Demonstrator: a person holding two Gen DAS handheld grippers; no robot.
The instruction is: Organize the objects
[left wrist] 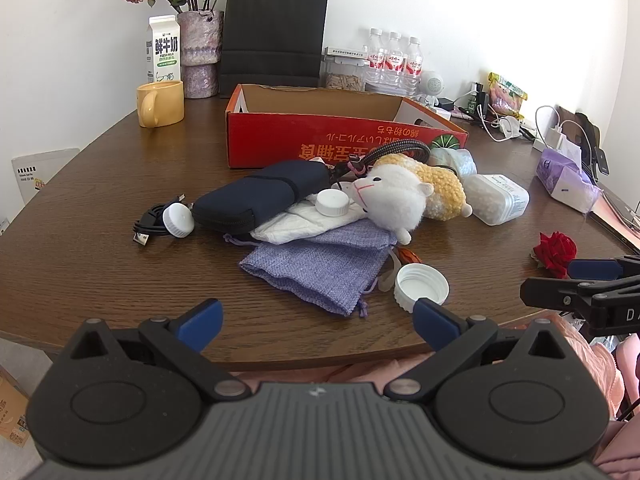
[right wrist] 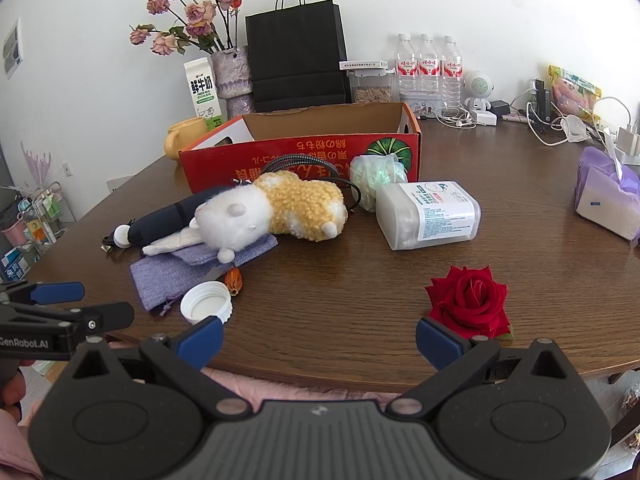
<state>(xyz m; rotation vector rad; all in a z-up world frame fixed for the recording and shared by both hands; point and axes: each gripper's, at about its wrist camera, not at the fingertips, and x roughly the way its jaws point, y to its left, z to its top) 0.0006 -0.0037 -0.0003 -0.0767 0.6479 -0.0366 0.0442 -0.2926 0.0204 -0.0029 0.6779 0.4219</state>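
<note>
A pile lies before an open red cardboard box: a white and yellow plush sheep, a navy pouch, a lilac cloth bag, a clear plastic tub, a black cable and white lids. A red rose rests near the table's front edge. My left gripper hovers open over the front edge, short of the lilac bag. My right gripper is open too, its right finger beside the rose. Neither holds anything.
At the back stand a yellow mug, a milk carton, a vase of dried roses, a black paper bag and water bottles. A tissue pack, chargers and cables crowd the right side.
</note>
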